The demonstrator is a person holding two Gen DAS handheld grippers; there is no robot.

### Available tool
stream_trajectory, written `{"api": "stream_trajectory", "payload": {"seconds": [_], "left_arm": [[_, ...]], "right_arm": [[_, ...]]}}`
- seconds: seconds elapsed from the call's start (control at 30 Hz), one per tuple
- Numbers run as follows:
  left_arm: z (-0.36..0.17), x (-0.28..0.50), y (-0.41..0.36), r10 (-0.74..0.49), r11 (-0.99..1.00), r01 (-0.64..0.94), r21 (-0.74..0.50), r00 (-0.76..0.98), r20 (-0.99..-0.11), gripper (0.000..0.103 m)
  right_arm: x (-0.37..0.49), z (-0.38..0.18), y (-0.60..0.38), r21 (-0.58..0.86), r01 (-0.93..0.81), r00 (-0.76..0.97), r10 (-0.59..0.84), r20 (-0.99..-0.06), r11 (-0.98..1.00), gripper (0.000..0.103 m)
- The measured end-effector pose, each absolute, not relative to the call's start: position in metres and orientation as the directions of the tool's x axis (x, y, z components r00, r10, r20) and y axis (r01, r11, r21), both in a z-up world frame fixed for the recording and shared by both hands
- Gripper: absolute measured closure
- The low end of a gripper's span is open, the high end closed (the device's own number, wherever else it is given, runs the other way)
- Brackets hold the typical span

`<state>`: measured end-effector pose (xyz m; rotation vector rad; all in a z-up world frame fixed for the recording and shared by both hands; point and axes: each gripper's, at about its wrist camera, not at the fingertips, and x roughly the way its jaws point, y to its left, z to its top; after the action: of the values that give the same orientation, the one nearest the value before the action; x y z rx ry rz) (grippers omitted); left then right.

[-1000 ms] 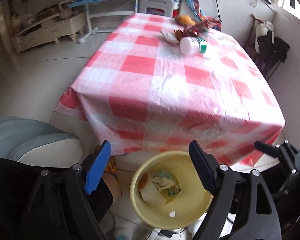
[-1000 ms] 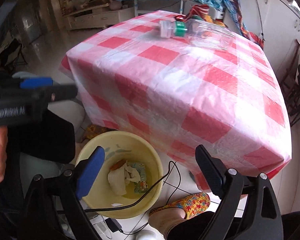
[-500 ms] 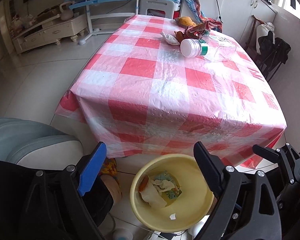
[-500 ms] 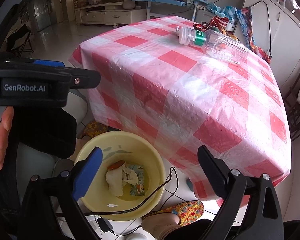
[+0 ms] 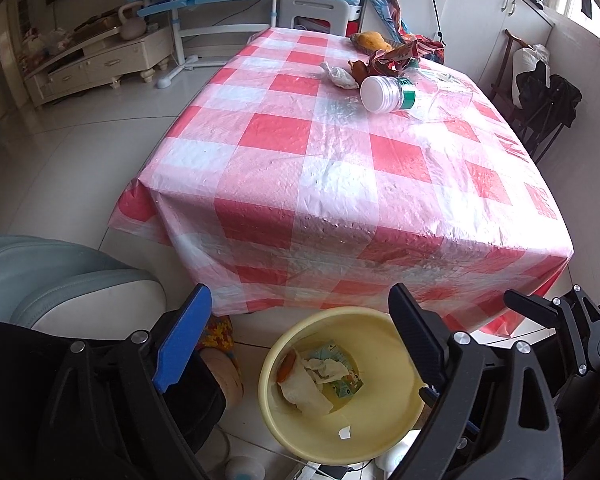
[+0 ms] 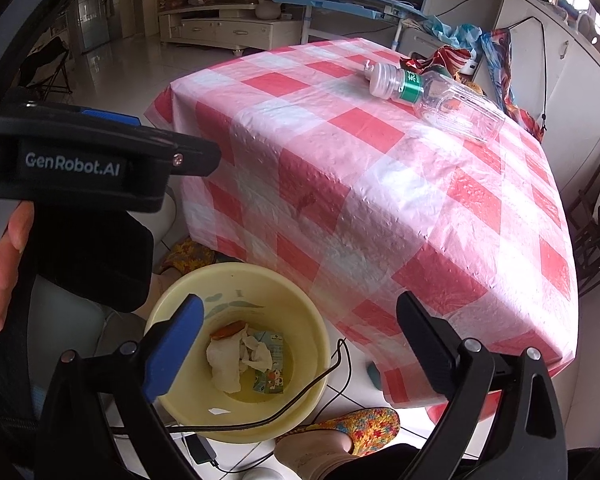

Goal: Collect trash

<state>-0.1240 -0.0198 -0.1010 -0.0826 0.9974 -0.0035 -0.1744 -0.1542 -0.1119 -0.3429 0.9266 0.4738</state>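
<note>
Left claw (image 5: pixel 300 344), right claw (image 6: pixel 300 344) just opened wide, empty, above yellow basin (image 5: pixel 384 436).

glossy white tile floor (image 5: pixel 68 148), cream TV cabinet (image 5: pixel 100 60), white cupboards (image 5: pixel 496 20)

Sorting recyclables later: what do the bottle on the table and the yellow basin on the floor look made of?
The bottle: clear, glossy thin plastic, since the checks show through it; white ribbed cap, green label. The yellow basin: probably opaque moulded plastic, smooth with a slight sheen.

"GenRobot.AI" in pale letters on the black left gripper (image 6: pixel 100 160), left of frame, bottle label (image 6: pixel 411 87) characters too small to read
</note>
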Motion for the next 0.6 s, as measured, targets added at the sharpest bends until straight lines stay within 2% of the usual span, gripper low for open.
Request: {"api": "stream_trajectory", "payload": {"seconds": [0.6], "left_arm": [[-0.1018, -0.1233, -0.0216, -0.043, 0.997, -0.033, -0.073, 0.542, -0.839, 0.016]], "right_arm": [[-0.1771, -0.1108, -0.1513, -0.097, -0.536, 0.523, 0.24, -0.818, 0.839, 0.009]]}}
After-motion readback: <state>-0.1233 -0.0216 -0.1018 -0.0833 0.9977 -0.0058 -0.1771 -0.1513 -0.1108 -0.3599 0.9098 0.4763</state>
